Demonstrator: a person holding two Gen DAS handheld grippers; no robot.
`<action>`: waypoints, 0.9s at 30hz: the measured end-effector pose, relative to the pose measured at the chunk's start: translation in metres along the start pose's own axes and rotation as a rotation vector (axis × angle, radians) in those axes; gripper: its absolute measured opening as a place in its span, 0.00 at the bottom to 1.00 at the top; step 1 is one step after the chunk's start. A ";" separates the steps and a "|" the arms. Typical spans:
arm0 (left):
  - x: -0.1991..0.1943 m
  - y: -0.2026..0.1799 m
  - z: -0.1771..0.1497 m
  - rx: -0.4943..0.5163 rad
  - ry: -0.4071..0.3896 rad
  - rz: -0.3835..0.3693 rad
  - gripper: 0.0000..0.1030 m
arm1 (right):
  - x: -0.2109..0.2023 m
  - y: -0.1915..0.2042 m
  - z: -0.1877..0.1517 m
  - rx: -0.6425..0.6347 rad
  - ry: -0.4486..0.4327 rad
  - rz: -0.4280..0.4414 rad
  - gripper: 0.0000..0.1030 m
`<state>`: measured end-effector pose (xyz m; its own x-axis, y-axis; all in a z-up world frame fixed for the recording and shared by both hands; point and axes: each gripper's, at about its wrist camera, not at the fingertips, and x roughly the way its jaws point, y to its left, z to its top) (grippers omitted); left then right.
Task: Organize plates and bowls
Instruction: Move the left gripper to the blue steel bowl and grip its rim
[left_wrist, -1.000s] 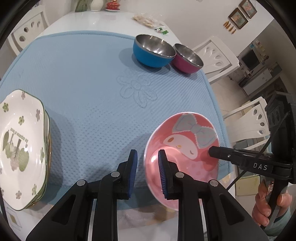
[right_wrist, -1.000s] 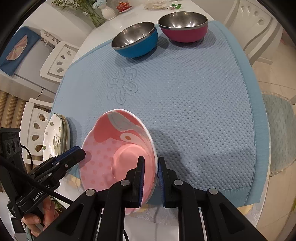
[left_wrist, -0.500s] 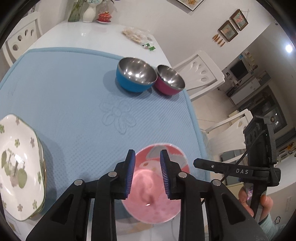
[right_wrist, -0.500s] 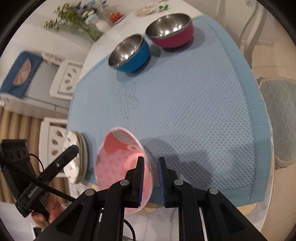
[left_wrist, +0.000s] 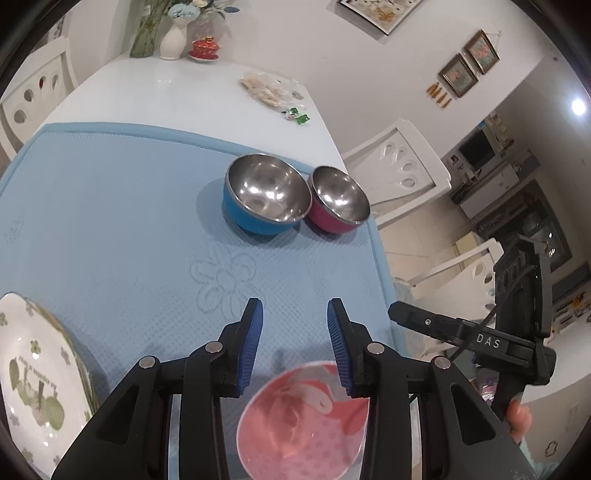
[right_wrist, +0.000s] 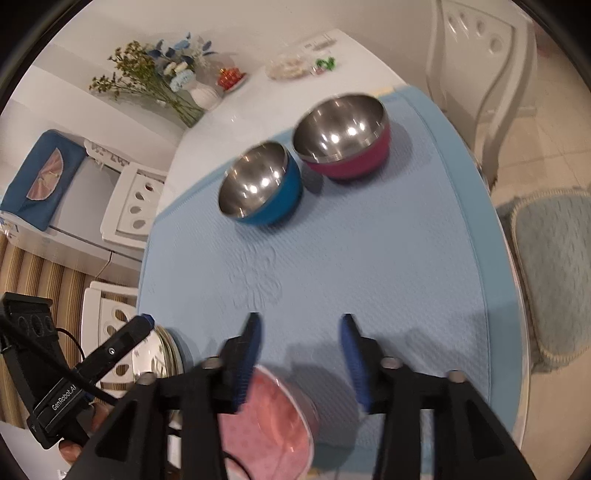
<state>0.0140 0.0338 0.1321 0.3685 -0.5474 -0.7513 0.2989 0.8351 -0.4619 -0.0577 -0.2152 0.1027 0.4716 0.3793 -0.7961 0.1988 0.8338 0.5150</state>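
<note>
- The stack of white scalloped ceramic plates with green leaf prints (left_wrist: 33, 373) sits at the left edge of the blue textured table mat (left_wrist: 110, 221); I judge it is the plates' gathering spot, kept to one side. I can see several rims but cannot count them exactly.
- My left gripper (left_wrist: 295, 343) has its jaws opening, with nothing pinched; the pink round cartoon-print bowl (left_wrist: 303, 421) lies below and between its blue pads (left_wrist: 251, 347), untouched, at the near edge of the mat (its picture is blurred, so I cannot say it has fully settled).
- My right gripper (right_wrist: 301, 358) is opening too, and holds nothing; the same pink bowl shows under its left finger.
- I judge both tools are letting go because the bowl has reached its place, apart from the plates.
- The blue round steel-lined bowl (left_wrist: 266, 199) and the magenta round steel-lined bowl (left_wrist: 338, 201) stand upright at the far right of the mat, rims touching or nearly so, probably grouped as the bowl corner.
- Count: three bowls (one pink, one blue, one magenta), one plate stack, two grippers.
</note>
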 end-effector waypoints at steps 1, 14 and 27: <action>0.004 0.003 0.004 -0.005 0.001 0.009 0.36 | 0.002 0.002 0.003 -0.009 -0.014 -0.002 0.49; 0.070 0.059 0.075 -0.206 0.011 0.010 0.49 | 0.061 0.019 0.064 -0.057 -0.004 -0.013 0.49; 0.145 0.084 0.121 -0.192 0.079 -0.001 0.46 | 0.147 0.024 0.112 -0.037 0.072 -0.003 0.44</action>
<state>0.1990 0.0179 0.0413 0.2954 -0.5487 -0.7821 0.1230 0.8336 -0.5385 0.1122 -0.1846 0.0337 0.4075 0.4037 -0.8191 0.1675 0.8487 0.5016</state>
